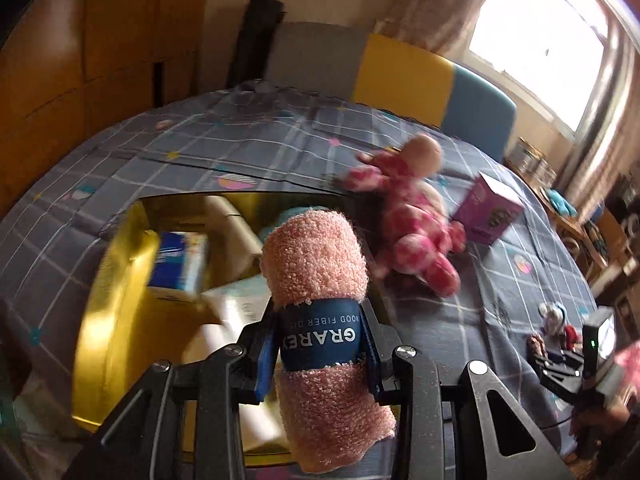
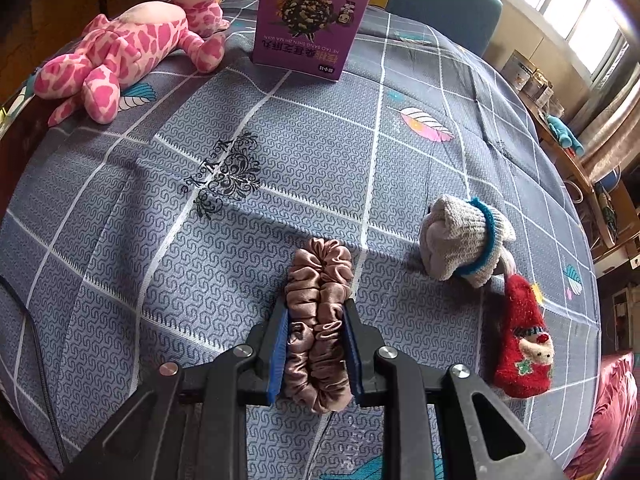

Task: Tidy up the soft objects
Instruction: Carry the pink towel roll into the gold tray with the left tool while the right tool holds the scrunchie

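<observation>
My left gripper [image 1: 320, 328] is shut on a rolled pink towel [image 1: 316, 256] with a dark blue paper band, held above a yellow-walled box [image 1: 116, 264] on the bed. My right gripper [image 2: 316, 320] is shut on a dusty-pink satin scrunchie [image 2: 320, 276] that rests on the grey checked bedspread [image 2: 240, 240]. A pink spotted plush giraffe [image 2: 120, 52] lies at the far left, also seen as the plush giraffe [image 1: 412, 216] beside the box. A grey knit glove with blue cuff [image 2: 460, 236] and a red Santa sock [image 2: 524, 344] lie right of the scrunchie.
A purple carton [image 2: 308, 24] stands upright behind the giraffe, the same purple carton [image 1: 488, 208] in the left view. The yellow box holds a blue-and-white pack [image 1: 180, 260] and white items. A grey, yellow and blue headboard [image 1: 400, 68] and a window [image 1: 540, 40] lie beyond.
</observation>
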Motion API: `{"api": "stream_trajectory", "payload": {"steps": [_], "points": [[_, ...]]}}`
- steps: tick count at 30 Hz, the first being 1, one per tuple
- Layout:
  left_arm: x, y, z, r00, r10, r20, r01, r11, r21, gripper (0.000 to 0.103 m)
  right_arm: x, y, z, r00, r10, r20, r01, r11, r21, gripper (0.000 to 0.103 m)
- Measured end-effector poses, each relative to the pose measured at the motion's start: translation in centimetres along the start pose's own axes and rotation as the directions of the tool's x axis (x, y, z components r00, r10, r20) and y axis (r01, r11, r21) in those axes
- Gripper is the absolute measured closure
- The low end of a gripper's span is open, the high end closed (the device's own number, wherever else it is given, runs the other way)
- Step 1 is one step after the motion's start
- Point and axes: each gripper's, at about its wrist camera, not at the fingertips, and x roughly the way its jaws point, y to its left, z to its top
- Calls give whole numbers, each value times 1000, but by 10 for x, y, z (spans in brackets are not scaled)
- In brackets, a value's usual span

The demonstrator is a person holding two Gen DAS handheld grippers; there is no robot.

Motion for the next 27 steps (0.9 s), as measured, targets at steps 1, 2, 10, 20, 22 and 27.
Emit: {"api": "stream_trajectory", "payload": {"steps": [1, 2, 10, 20, 22, 27], "points": [[-3, 15, 3, 1000, 16, 4, -16, 999, -28, 67, 0, 0, 0, 1000, -2, 1, 2, 1000, -3, 79], [-5, 28, 5, 1000, 28, 4, -28, 998, -48, 67, 0, 1, 0, 1000, -4, 0, 4, 1000, -4, 79], [8, 118, 4, 989, 130, -74, -141, 974, -177, 67, 1, -1, 0, 1000, -2, -1, 2, 1000, 0, 79], [56, 133, -6, 963, 192, -187, -223, 962, -160, 59, 3, -3, 0, 1000, -6, -2, 6, 1000, 10, 79], [59, 133, -6, 961, 199, -191, -231, 960, -160, 58, 3, -2, 0, 1000, -8, -2, 8, 1000, 10, 79], [50, 127, -7, 954, 260, -146, -280, 950, -139, 43, 2, -1, -1, 1000, -14, -1, 14, 1000, 10, 79]]}}
